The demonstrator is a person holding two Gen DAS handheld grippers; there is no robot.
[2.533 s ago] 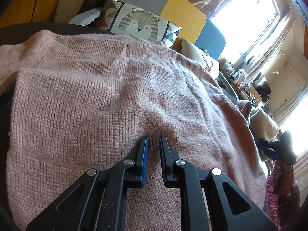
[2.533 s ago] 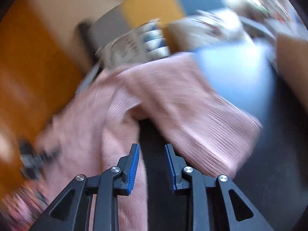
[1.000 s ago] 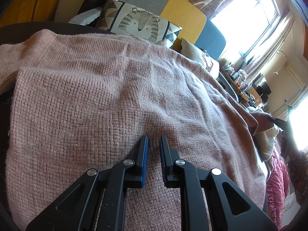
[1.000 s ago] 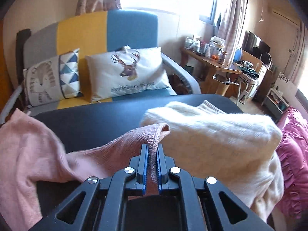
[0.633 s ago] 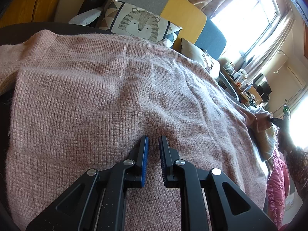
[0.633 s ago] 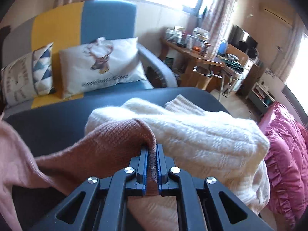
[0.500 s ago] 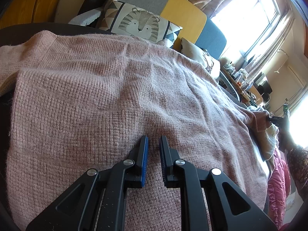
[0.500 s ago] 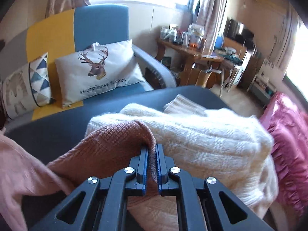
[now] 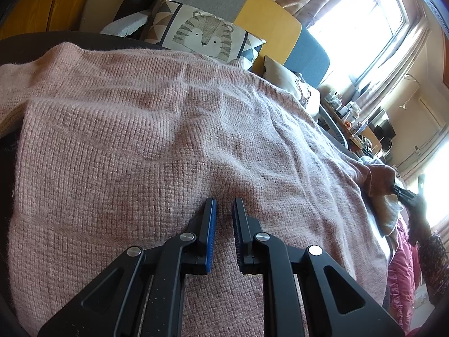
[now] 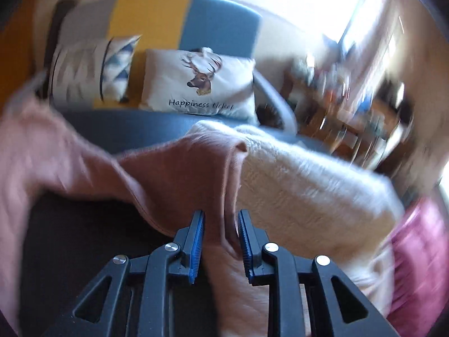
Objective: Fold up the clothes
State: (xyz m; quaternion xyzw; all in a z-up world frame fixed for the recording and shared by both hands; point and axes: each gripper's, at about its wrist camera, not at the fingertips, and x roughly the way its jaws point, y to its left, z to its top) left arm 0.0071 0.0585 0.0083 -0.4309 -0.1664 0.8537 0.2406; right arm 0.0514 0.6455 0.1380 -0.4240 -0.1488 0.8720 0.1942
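A pink knit sweater [image 9: 140,140] lies spread over the dark table [image 10: 84,238]. My left gripper [image 9: 223,200] rests on its body, its jaws nearly together on a narrow strip of knit, with creases running to the tips. The sweater's sleeve [image 10: 190,168] stretches right and drapes onto a folded cream sweater [image 10: 303,185]. My right gripper [image 10: 220,214] is at the sleeve's end and its jaws are opening. The cuff still hangs loose between them, with a gap by the left pad. In the left wrist view the right gripper [image 9: 404,193] is small at the far right.
A grey, yellow and blue sofa stands behind the table with a tiger pillow [image 9: 202,36] and a deer pillow [image 10: 202,84]. A cluttered side table [image 10: 350,106] is at the back right. Magenta ruffled fabric [image 10: 421,238] lies past the cream sweater.
My right gripper carried the sleeve end down onto the cream sweater, rolled, and its jaws have parted from the cuff. The left gripper and the sweater body have not moved.
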